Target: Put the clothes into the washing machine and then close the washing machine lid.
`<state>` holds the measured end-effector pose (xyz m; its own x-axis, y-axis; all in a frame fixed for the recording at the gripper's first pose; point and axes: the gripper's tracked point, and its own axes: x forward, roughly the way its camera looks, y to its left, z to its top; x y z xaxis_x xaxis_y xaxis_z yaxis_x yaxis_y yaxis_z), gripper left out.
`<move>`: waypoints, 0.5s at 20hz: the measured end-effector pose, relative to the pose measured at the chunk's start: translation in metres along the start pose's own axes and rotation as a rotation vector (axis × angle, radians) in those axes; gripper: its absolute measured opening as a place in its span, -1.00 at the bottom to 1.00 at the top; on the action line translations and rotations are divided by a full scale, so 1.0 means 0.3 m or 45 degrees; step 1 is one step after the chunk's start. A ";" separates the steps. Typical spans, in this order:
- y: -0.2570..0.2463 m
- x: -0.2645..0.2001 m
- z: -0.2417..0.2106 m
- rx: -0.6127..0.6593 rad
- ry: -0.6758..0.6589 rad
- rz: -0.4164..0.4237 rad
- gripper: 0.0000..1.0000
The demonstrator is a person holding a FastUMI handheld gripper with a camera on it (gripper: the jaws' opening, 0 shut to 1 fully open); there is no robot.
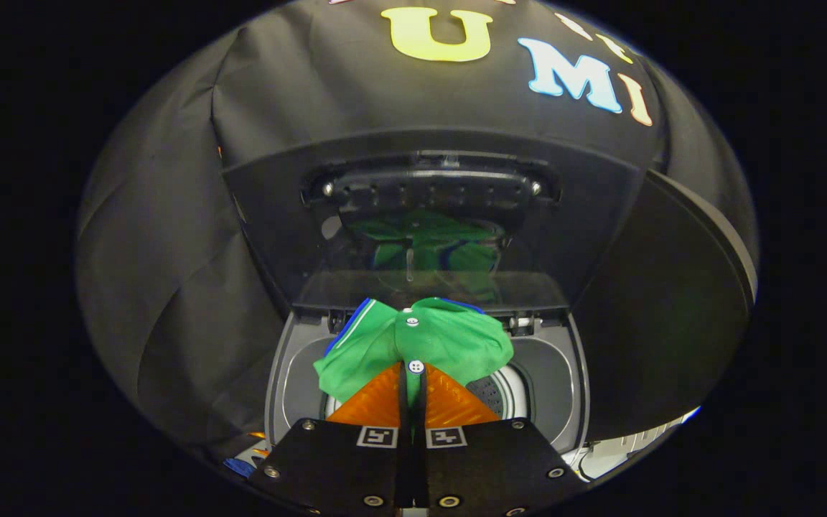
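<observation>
Claw (pixel 413 373) was clenched on the green shirt (pixel 421 341), which hung just ahead of the fingers over the washing machine (pixel 288 380) tub, lid (pixel 413 244) up beyond. I'd lower it deep before letting go.

a recording booth staged as a laundry corner: black cloth walls (pixel 169 237) hang all around beyond the fingers, and a top-loading washing machine (pixel 284 380) stands just ahead of them, its lid (pixel 428 222) raised upright.
</observation>
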<state>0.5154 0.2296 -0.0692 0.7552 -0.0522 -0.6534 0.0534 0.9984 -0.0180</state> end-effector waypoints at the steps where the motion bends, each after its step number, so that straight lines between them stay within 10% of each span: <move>1: -0.003 0.020 -0.009 -0.011 0.015 0.002 -1.00; 9: 0.002 0.068 -0.055 -0.069 0.088 -0.017 -0.97; 10: 0.004 0.066 -0.056 -0.071 0.087 -0.010 -0.58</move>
<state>0.5194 0.2300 -0.0949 0.7086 -0.0605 -0.7031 0.0211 0.9977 -0.0646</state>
